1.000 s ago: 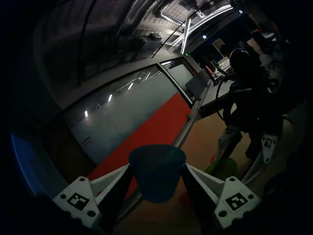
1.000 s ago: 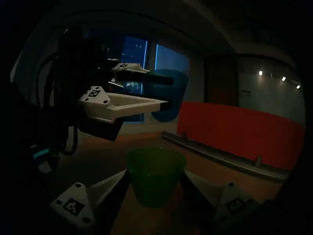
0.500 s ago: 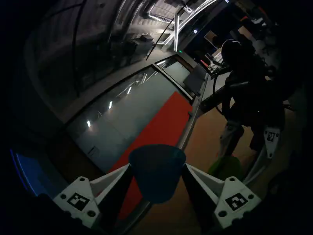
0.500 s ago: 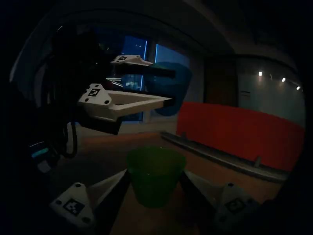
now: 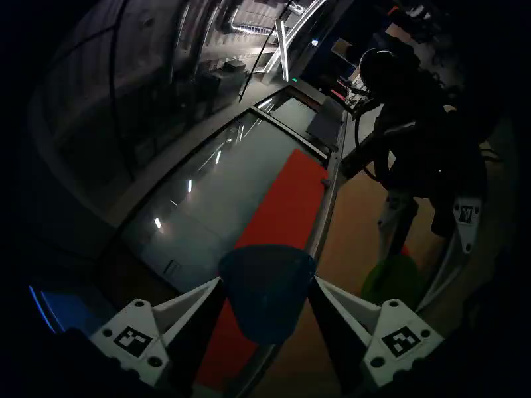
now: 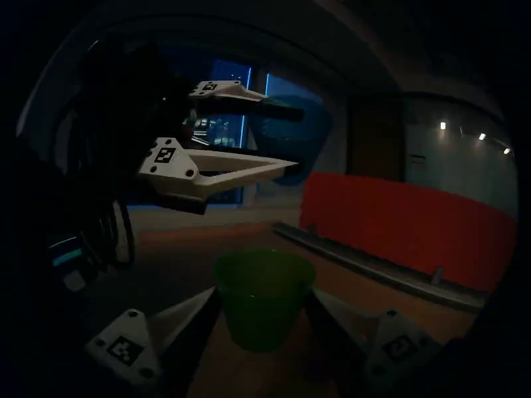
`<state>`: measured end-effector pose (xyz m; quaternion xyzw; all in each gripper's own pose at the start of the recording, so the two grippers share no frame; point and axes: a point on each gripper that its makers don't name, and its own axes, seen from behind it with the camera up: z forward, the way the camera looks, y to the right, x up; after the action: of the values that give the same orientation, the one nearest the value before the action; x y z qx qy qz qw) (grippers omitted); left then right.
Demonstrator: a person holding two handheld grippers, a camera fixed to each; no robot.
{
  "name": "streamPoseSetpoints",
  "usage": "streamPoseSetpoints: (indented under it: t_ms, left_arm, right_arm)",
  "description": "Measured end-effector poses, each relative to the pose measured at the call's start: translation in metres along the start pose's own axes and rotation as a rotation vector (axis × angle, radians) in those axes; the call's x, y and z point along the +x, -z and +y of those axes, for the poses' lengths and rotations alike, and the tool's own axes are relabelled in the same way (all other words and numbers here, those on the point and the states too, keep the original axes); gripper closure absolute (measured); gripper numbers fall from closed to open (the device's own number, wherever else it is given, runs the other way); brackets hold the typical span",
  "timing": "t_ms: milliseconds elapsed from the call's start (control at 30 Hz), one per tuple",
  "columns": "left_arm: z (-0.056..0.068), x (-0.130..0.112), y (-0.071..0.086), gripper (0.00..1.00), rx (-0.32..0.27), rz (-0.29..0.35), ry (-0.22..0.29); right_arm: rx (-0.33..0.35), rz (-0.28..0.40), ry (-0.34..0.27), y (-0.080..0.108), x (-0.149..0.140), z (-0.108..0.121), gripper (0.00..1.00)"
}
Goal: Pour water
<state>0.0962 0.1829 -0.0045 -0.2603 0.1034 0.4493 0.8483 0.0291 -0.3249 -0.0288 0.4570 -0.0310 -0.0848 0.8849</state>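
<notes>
Left gripper view first. The left claw point(image 5: 265, 296) was clamped on the blue cup point(image 5: 265, 282), one finger pressing on each side, and that grip looked the same as it did a second earlier. What had changed was everything behind it. The red panel point(image 5: 282, 199) and the glass wall had swung round and stood steeper, so the hand had clearly been rolling, and the cup with it. Off to the right the green cup point(image 5: 393, 278) sat lower than the blue one, above the wooden desk point(image 5: 345, 225), with the person point(image 5: 418, 132) just a dark shape behind it. It was too dim to tell if any water was inside the blue cup or coming out.

Right gripper view next. The right claw point(image 6: 263, 306) was gripping the green cup, upright, mouth up, and it hadn't budged. I couldn't tell if it rested on the desk or hung just above it. The left claw had come up and over since a second ago. The blue cup now lay pretty much on its side, higher than the green one and a bit behind it, with its mouth pointing away to the right.

My read is that the tip was well underway. But the blue cup didn't look lined up over the green one, and I couldn't spot a stream, so whether any pour had actually started is anyone's guess.
</notes>
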Motion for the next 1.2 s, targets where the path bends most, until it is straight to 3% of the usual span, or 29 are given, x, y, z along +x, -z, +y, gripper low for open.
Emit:
streamPoseSetpoints:
  t_ms: [1200]
  left_arm:
    - [-0.001,-0.001,-0.009,0.17,0.023,0.000,-0.145]
  right_arm:
    - [-0.015,0.005,-0.012,0.001,0.001,0.011,0.00]
